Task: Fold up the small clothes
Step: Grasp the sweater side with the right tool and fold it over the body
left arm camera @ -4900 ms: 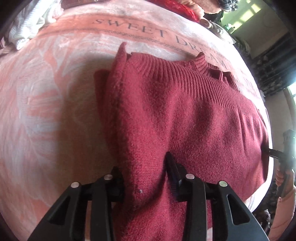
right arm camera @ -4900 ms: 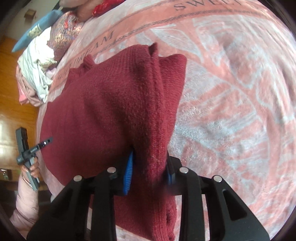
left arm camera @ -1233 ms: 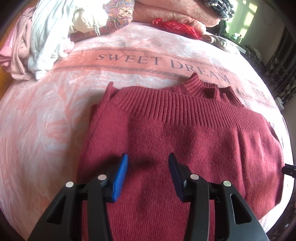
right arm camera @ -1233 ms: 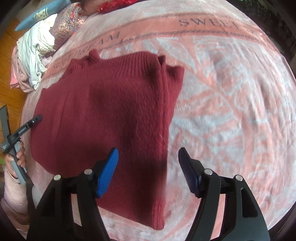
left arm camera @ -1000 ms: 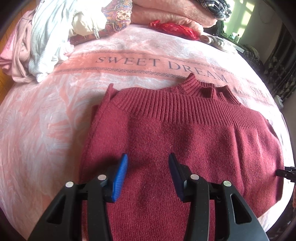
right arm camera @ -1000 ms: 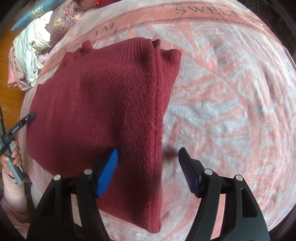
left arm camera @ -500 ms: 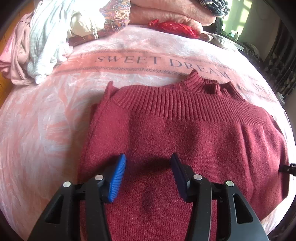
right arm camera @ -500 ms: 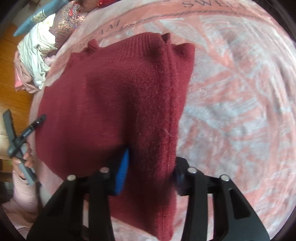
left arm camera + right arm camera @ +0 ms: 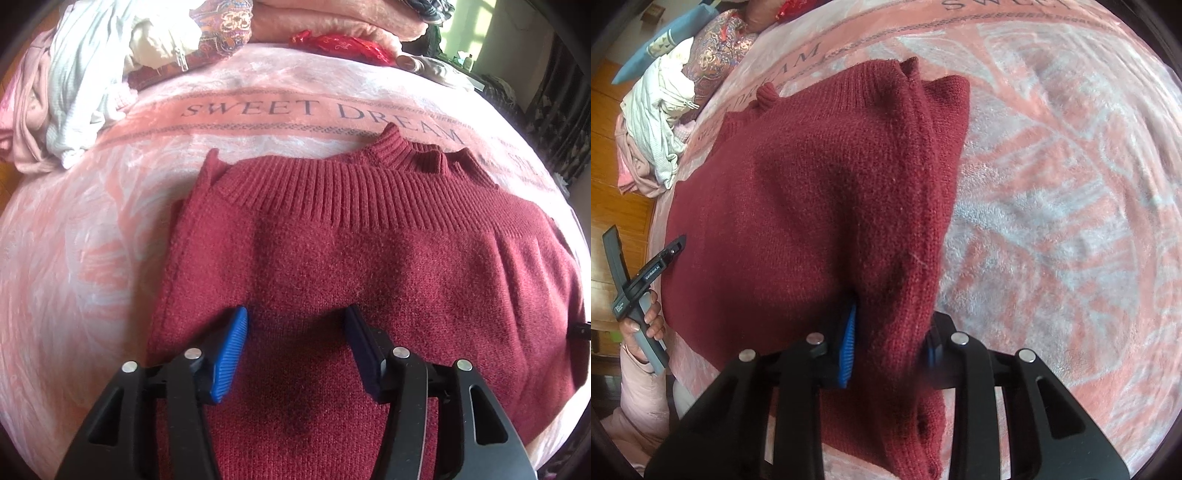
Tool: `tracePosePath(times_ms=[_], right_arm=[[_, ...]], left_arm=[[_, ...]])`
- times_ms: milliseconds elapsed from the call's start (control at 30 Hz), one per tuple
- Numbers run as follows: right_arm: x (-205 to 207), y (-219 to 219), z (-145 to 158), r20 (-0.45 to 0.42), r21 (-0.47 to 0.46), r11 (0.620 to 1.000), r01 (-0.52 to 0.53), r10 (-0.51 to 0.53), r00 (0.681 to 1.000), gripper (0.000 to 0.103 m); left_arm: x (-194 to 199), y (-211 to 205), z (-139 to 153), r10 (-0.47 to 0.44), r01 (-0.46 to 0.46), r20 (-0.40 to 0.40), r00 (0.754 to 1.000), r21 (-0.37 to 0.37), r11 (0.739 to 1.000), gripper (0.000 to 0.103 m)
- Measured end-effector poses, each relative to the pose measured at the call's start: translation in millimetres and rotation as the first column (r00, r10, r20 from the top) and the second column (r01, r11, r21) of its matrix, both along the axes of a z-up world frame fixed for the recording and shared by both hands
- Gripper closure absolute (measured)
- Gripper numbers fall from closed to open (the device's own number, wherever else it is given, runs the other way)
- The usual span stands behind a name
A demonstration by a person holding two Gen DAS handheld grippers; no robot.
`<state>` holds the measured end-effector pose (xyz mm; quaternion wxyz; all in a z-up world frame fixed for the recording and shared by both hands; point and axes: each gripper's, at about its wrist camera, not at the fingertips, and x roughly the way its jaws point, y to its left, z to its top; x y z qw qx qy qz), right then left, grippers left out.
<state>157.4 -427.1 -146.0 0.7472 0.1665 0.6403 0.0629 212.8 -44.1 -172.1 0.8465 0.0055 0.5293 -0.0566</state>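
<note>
The red sweater (image 9: pixel 369 266) lies folded on the pink blanket (image 9: pixel 92 258). The left gripper (image 9: pixel 297 325) stands wide over the knit near its left edge, apparently not touching it. The right gripper (image 9: pixel 892 328) is clamped on the sweater's right folded edge (image 9: pixel 916 221), which rises between its pads.

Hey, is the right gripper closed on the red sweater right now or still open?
Shut. In the right wrist view, the right gripper pinches the lifted edge of the red sweater between its pads.
</note>
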Motion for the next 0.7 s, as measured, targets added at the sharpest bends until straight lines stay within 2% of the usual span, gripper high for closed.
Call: tracePosePath(times_ms=[400, 567, 700], right_arm=[[9.7, 18.3, 20.9, -0.059, -0.106, 0.993, 0.048, -0.054, 0.997, 0.082], [14.6, 33.0, 46.7, -0.057, -0.148, 0.987, 0.065, -0.074, 0.996, 0.083], [22.5, 59.2, 74.6, -0.025, -0.18, 0.983, 0.03, -0.035, 0.999, 0.083]], left_arm=[[12.6, 6.0, -1.6, -0.01, 0.008, -0.063, 0.998, -0.038, 0.999, 0.044], [15.8, 6.1, -0.6, -0.024, 0.021, -0.092, 0.995, -0.04, 0.999, 0.045], [11.2, 8.4, 7.7, -0.012, 0.007, -0.098, 0.995, -0.054, 0.999, 0.045]])
